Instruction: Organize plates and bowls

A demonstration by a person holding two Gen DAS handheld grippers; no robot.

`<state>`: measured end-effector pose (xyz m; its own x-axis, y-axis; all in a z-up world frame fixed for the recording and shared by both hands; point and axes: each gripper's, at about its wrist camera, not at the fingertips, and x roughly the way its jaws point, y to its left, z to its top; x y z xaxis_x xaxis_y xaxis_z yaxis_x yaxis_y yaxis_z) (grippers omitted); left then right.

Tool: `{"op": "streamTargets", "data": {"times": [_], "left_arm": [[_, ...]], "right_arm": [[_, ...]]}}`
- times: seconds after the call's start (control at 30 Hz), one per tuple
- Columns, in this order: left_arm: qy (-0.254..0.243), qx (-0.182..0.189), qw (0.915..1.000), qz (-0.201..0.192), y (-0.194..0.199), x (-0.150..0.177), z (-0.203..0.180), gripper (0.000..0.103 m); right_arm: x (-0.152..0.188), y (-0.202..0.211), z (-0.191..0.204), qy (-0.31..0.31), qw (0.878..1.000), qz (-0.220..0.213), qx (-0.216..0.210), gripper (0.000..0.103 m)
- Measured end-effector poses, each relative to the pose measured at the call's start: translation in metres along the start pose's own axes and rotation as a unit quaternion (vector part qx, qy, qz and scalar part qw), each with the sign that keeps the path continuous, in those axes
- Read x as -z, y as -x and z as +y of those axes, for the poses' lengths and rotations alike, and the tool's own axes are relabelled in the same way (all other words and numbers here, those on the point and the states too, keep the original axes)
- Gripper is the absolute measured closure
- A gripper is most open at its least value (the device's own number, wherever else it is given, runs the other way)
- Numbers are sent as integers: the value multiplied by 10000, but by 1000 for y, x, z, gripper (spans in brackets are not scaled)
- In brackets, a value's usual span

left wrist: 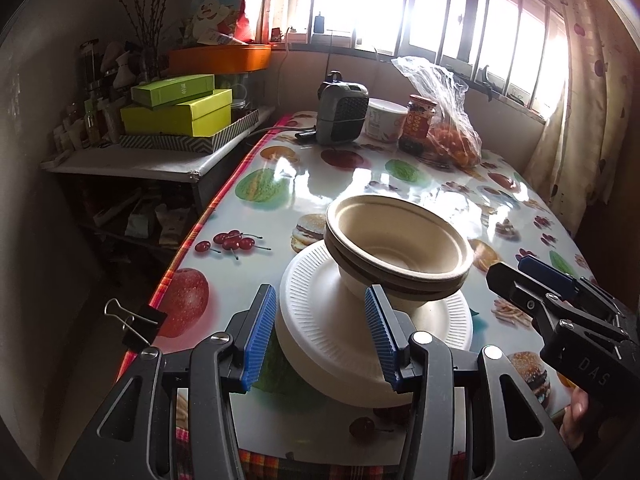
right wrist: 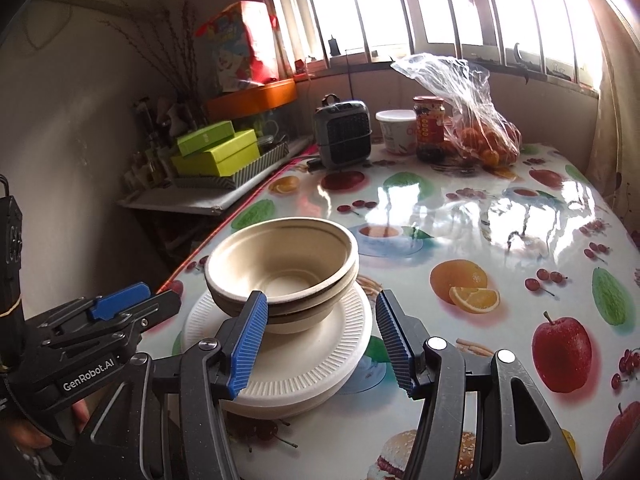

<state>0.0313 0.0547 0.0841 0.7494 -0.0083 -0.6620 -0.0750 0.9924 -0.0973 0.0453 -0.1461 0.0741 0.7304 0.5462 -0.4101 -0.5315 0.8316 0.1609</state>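
Observation:
Two nested beige bowls sit slightly tilted on a low stack of white ribbed plates near the front left of the fruit-print table. My left gripper hovers just in front of the plates, open, with nothing between its blue pads. It also shows at the left edge of the right wrist view, left gripper. My right gripper is open in front of the stack's right side, pads touching nothing. In the left wrist view the right gripper sits right of the bowls.
At the table's far end stand a grey heater, a white tub, a jar and a plastic bag of oranges. Green boxes fill a side shelf on the left. A binder clip grips the table's left edge.

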Motion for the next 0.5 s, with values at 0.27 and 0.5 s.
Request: {"op": "streamTargets", "data": {"times": [0.27, 0.5], "left_arm": [[-162, -144, 9997, -65, 8, 16, -3, 55], [-308, -132, 9994, 19, 8, 36, -9, 55]], "right_arm": [[12, 13, -4, -14, 10000, -33, 65, 46], [32, 20, -7, 142, 9996, 33, 235, 41]]}}
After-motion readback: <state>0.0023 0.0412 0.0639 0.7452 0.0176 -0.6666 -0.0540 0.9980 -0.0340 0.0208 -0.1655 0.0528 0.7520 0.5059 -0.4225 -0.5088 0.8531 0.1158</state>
